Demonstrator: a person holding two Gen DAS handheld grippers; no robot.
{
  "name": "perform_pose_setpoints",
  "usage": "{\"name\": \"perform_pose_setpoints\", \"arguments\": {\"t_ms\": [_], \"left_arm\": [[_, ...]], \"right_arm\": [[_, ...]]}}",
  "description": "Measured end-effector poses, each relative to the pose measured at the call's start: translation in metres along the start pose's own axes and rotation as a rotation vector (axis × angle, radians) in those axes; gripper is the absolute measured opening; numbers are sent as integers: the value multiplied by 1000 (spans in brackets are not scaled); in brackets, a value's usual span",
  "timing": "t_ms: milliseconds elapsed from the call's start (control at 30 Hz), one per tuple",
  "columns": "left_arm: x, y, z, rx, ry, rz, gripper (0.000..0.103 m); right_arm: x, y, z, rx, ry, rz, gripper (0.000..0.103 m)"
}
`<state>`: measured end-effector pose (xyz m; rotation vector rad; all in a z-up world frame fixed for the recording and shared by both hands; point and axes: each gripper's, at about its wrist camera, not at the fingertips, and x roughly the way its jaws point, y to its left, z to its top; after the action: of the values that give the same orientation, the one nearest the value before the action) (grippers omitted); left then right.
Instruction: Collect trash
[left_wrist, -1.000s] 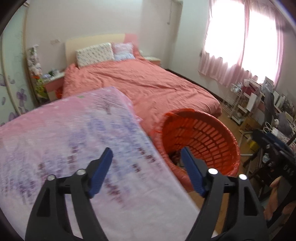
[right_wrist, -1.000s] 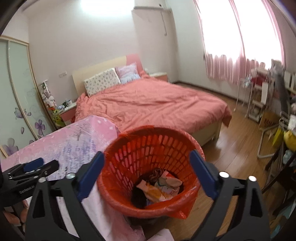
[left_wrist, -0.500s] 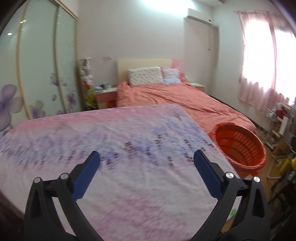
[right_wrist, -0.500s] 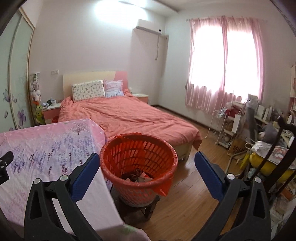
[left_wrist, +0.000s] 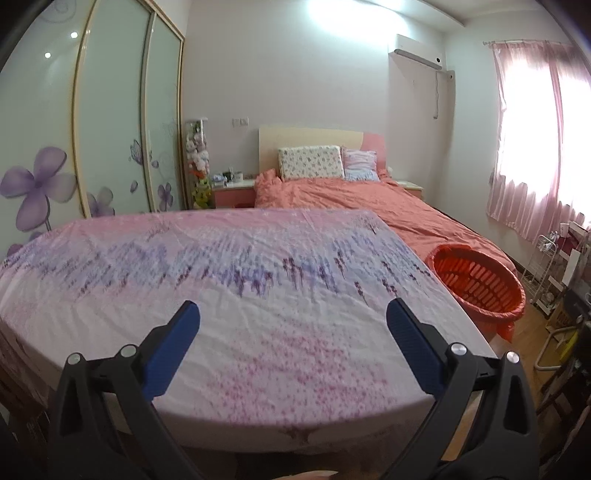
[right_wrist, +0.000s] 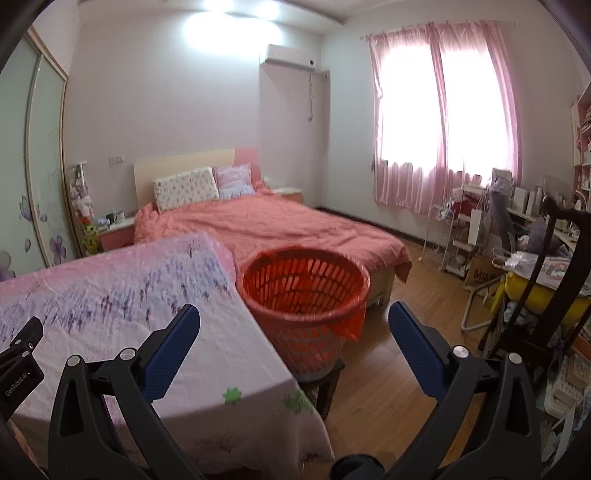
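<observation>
Both your left gripper (left_wrist: 293, 334) and right gripper (right_wrist: 293, 338) stand wide apart and empty; no trash shows on the cloth-covered table (left_wrist: 258, 295); scan before leaving the orange basket (right_wrist: 304, 291).

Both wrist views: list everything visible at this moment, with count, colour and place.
basket: 1, orange, on a dark stool by the table's right edge
table: 1, pink and lavender flowered cloth, nearest the cameras
bed: 1, salmon cover, behind the table
pillows: 2, flowered and pink, at the headboard
wardrobe: 1, pale glass with purple flowers, left wall
curtains: pink, window at right
air conditioner: 1, white, high on back wall
left gripper: blue jaws open, empty, over the table
right gripper: blue jaws open, empty, facing the basket
</observation>
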<state>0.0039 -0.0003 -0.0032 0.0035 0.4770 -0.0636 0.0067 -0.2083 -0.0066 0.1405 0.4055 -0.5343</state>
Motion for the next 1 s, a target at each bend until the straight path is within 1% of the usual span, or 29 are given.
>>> {"name": "perform_pose_setpoints", "arguments": {"t_ms": [100,200,367,600,767,1000], "left_arm": [[-1,0,-5,1,15,6,99],[-2,-1,-6,-5,22,6,99],[-6,-1,-4,-1,15,15,99],[-9,-6,-2,7,10,7,99],[-12,-11,3,23,-13,35,99],[-14,-17,5,44,-25,60,99]], "right_arm": [[1,3,-4,-14,47,-11,101],[1,5,-4,-17,73,-11,101],[-9,8,-9,-15,77,9,101],[-9,9,-11,-2,97,33,101],[-9,9,-10,0,91,10,101],[-8,7,-9,4,94,-4,101]]}}
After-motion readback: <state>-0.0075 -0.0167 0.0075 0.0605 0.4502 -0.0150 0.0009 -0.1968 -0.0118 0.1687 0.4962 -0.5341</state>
